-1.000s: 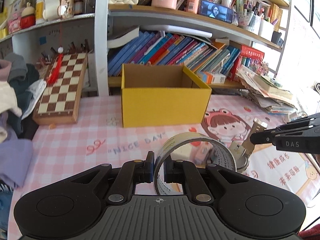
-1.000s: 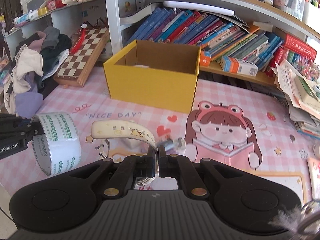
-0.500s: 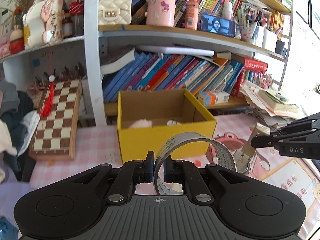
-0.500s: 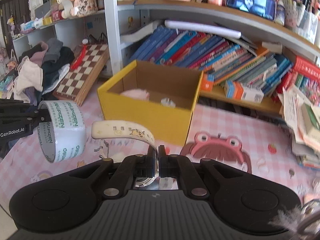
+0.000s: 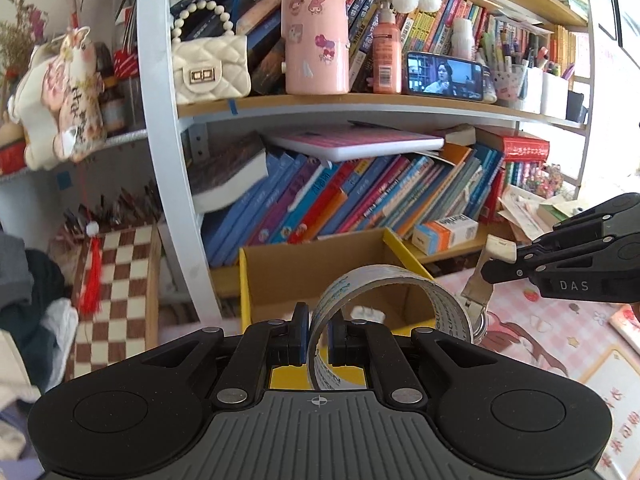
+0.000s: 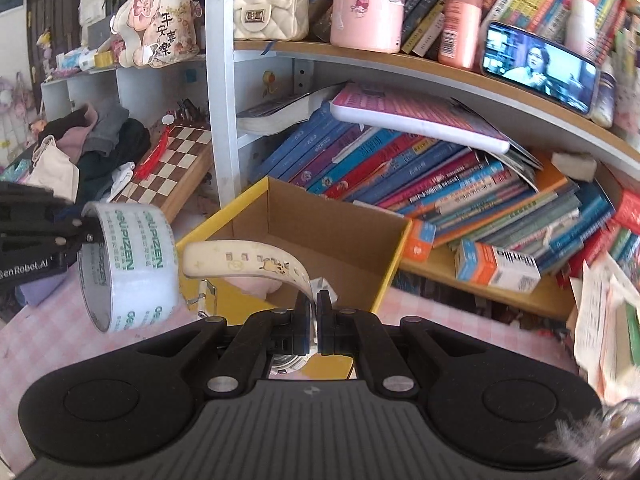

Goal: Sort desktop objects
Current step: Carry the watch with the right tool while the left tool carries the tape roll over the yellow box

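Lifted and carried toward the shelf since a second ago: both grippers, each with its load, now up over the near wall of the box (image 5: 256, 280) rather than low over the pink cloth (image 6: 48, 336). Box much closer in both views, its brown inside open to sight, with something pale and something pinkish on the floor, too blurred to name.

Left gripper (image 5: 318, 334) clamped tight on the wall of the tape roll (image 5: 400, 284), one pad inside the ring and one outside; roll held on edge, hanging before the box's near left corner in the right view (image 6: 132, 268).

Right gripper (image 6: 313, 322) pinched shut on the cream strap of a watch (image 6: 248, 260); strap arching up and to the left over the box's near wall, buckle dangling below, watch face tucked under the fingers. Same watch in the left view (image 5: 478, 284), hanging from the right gripper's tips (image 5: 500, 270), just right of the roll.

Behind the box: leaning books (image 6: 400, 176), a chessboard (image 5: 120, 288) at left, a phone (image 5: 444, 76) lit on the upper shelf beside a pink canister (image 5: 314, 36).
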Tool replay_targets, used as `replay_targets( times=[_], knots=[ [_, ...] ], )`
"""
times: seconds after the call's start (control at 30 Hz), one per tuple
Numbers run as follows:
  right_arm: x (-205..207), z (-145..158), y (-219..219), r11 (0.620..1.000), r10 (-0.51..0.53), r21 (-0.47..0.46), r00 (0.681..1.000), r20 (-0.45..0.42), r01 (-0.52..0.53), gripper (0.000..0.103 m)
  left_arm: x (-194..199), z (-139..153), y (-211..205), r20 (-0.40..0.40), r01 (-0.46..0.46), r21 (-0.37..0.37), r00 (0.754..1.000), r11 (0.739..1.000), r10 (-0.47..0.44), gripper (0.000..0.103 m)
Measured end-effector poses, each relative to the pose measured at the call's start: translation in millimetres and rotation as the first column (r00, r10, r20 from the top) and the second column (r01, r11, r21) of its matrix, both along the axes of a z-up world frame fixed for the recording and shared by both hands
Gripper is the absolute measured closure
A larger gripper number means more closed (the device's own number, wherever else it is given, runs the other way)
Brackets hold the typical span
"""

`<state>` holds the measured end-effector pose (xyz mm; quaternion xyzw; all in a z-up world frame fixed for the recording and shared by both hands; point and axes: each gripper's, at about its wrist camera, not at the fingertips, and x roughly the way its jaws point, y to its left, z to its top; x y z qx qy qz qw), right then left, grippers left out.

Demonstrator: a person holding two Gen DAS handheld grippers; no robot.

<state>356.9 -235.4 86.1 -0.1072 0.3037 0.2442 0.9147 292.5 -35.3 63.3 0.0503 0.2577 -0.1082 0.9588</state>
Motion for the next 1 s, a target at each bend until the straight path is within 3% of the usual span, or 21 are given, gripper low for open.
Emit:
replay_targets(
  times=[0.23,0.53,1.0],
  knots=[
    [41,-3,13,0.999,0.030,-0.034,0.999,0.015,-0.029,0.100,38,0,-6,-0.005,-0.022,0.022,1.000,1.000,0.022,0.095],
    [91,-16,30,0.996,0.040,-0.079,0.999,0.019,-0.039,0.100,79,-19,-5,-0.059,-0.073,-0.015,0.996,0.997,0.072,0.095],
    [160,-60,55,0.989,0.059,-0.127,0.994,-0.090,-0.070,0.100,125,-57,-15,-0.132,-0.107,0.016,0.985,0.994,0.109,0.095]
  ],
)
